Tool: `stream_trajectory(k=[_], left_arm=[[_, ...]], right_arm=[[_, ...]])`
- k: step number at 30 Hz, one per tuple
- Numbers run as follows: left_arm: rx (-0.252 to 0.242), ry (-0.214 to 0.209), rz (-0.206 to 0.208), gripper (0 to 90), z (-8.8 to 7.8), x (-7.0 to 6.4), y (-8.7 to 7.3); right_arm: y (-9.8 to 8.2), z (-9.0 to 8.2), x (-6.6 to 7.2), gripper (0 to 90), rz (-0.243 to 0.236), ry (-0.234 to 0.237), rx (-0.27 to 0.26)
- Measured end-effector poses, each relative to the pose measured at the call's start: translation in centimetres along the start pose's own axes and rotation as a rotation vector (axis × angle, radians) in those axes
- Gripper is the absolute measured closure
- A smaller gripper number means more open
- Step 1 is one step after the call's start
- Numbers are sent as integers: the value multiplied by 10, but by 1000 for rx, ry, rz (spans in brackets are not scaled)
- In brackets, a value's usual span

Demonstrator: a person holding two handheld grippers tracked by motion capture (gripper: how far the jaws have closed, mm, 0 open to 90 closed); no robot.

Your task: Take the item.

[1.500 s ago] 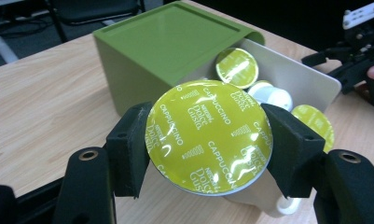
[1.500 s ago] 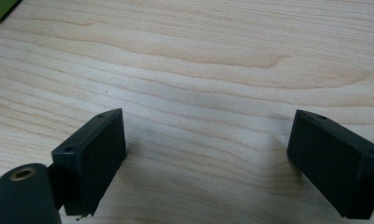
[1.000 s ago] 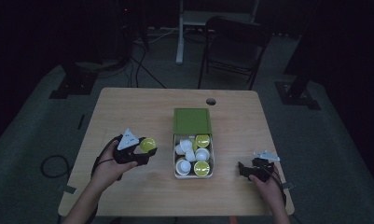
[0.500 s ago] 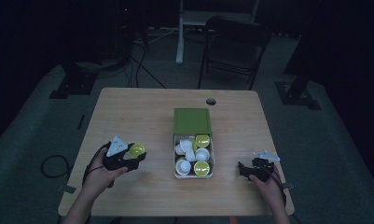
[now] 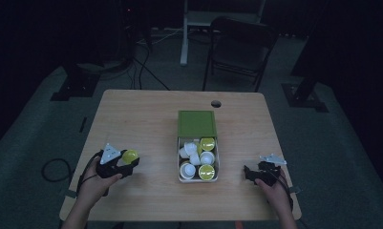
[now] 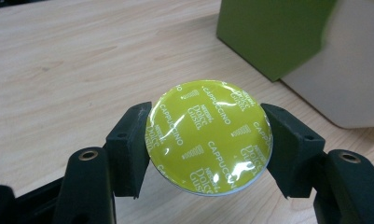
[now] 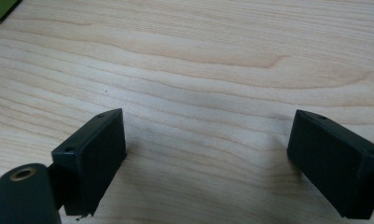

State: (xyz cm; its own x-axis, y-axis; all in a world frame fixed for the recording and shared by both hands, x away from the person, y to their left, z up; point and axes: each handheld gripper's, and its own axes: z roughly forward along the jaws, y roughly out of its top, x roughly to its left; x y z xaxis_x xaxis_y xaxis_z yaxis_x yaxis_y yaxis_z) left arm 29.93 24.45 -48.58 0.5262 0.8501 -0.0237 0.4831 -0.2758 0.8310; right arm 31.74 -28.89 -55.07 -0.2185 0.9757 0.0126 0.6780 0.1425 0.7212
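Note:
My left gripper (image 5: pixel 127 160) (image 6: pixel 208 140) is shut on a coffee capsule (image 5: pixel 130 155) (image 6: pixel 209 136) with a yellow-green foil lid printed "Cappuccino". It hangs low over the wooden table (image 5: pixel 132 119), left of the box (image 5: pixel 197 169). That white box has a green lid (image 5: pixel 196 124) folded back and holds several capsules, some yellow-green, some white. My right gripper (image 5: pixel 249 173) (image 7: pixel 208 158) rests near the table's front right, jaws wide open over bare wood with nothing between them.
A round cable hole (image 5: pixel 216 103) sits near the table's far edge. A dark folding chair (image 5: pixel 239 47) and stand bases are on the floor behind the table. A cable loop (image 5: pixel 53 169) lies on the floor to the left.
My left gripper has carried the capsule leftward and toward the near edge, away from the box, and lower. The right gripper has stayed put.

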Motion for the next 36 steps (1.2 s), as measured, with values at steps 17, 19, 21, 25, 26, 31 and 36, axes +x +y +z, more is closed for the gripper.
stream_trajectory(k=[17, 19, 21, 25, 26, 31, 36], left_arm=[[6, 79, -75, 383, -13, 21, -27], [7, 90, -83, 383, -14, 23, -31], [11, 105, -84, 383, -15, 25, -33], [8, 129, -97, 383, -19, 29, -37], [6, 134, -101, 383, -20, 30, -37], [15, 154, -110, 383, -23, 35, -43], [38, 190, -135, 383, -27, 41, -49]], right_arm=[[0, 0, 0, 111, 1, 0, 0], [0, 0, 0, 111, 0, 0, 0], [0, 0, 0, 111, 0, 0, 0], [0, 0, 0, 111, 0, 0, 0], [0, 0, 0, 111, 0, 0, 0], [0, 0, 0, 111, 0, 0, 0], [0, 0, 0, 111, 0, 0, 0]])
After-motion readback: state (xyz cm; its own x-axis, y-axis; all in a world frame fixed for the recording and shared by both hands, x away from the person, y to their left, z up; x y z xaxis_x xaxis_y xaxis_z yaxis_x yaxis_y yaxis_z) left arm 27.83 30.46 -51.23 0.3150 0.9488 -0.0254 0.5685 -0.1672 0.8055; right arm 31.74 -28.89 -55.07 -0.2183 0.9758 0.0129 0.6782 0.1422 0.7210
